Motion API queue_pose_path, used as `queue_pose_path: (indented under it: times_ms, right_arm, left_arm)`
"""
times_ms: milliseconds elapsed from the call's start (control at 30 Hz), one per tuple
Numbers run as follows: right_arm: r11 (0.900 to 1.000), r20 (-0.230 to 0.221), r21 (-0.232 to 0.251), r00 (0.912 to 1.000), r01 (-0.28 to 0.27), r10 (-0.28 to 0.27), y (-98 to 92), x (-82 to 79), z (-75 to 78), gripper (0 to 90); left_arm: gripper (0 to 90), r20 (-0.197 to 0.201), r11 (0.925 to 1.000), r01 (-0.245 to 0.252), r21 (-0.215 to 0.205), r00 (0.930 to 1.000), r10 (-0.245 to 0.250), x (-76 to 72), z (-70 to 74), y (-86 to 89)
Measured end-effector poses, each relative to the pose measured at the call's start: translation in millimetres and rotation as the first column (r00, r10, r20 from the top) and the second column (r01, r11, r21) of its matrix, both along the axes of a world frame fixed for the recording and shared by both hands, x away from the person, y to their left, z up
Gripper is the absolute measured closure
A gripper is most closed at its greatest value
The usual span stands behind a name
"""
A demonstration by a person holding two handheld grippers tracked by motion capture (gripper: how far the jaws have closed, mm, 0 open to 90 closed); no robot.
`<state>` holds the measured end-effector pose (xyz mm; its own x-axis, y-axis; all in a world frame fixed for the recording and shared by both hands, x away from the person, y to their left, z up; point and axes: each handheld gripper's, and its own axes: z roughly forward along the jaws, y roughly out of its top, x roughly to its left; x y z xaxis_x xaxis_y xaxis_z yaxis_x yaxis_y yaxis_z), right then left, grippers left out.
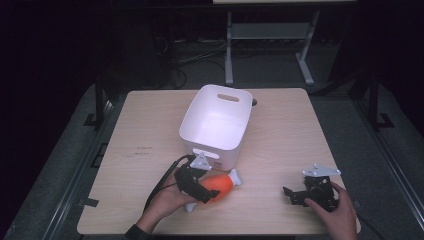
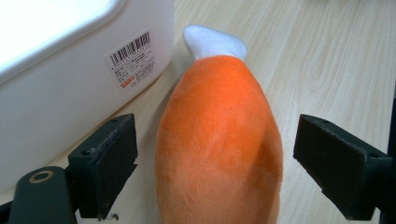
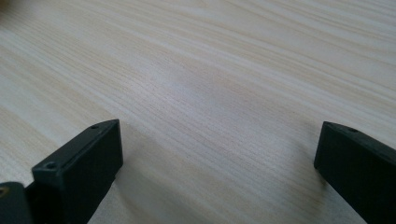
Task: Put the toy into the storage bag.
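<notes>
An orange plush toy (image 1: 218,185) with a white tip (image 1: 235,176) lies on the wooden table just in front of a white plastic bin (image 1: 216,122). My left gripper (image 1: 202,187) is open around the toy, and in the left gripper view the orange body (image 2: 219,144) sits between the two spread pads (image 2: 105,163) without either one pressing it. The white tip (image 2: 212,42) points away toward the bin's labelled wall (image 2: 84,88). My right gripper (image 1: 295,195) rests open near the table's front right, with bare wood (image 3: 210,102) between its jaws.
The bin is open-topped and looks empty, standing mid-table toward the back. Bare tabletop (image 1: 145,135) lies to the left and right of it. A metal stand (image 1: 270,35) and cables are on the floor beyond the far edge.
</notes>
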<state>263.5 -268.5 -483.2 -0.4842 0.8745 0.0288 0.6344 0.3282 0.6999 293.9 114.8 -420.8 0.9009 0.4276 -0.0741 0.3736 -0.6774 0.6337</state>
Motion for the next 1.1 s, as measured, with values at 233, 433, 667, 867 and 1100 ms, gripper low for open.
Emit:
queue_pose_path:
  times_ms: [233,433,667,867,1100]
  right_arm:
    - [1.000,0.000,-0.001,1.0000,0.000,0.000,0.0,0.0,0.0,0.5]
    - [1.000,0.000,0.000,1.0000,0.000,0.000,0.0,0.0,0.0,0.5]
    - [1.000,0.000,-0.001,1.0000,0.000,0.000,-0.1,0.0,0.0,0.5]
    - [1.000,0.000,0.000,1.0000,-0.001,0.001,-0.1,0.0,0.0,0.5]
    - [1.000,0.000,0.000,1.0000,-0.001,0.001,-0.1,0.0,0.0,0.5]
  left_arm:
    - [12.8,-0.021,0.9997,0.020,0.018,0.9996,-0.019,6.7,-7.6,-3.4]
    - [12.8,-0.056,0.9995,0.031,0.012,0.9980,-0.030,8.4,-16.5,-5.9]
    - [12.8,-0.076,0.9986,0.049,0.018,0.9960,-0.048,7.6,-22.7,-8.7]
    - [13.0,-0.077,0.9953,0.070,0.067,0.9949,-0.065,6.0,-29.3,-12.7]
    - [14.3,-0.069,0.9955,0.065,0.069,0.9958,-0.061,5.6,-30.1,-13.2]
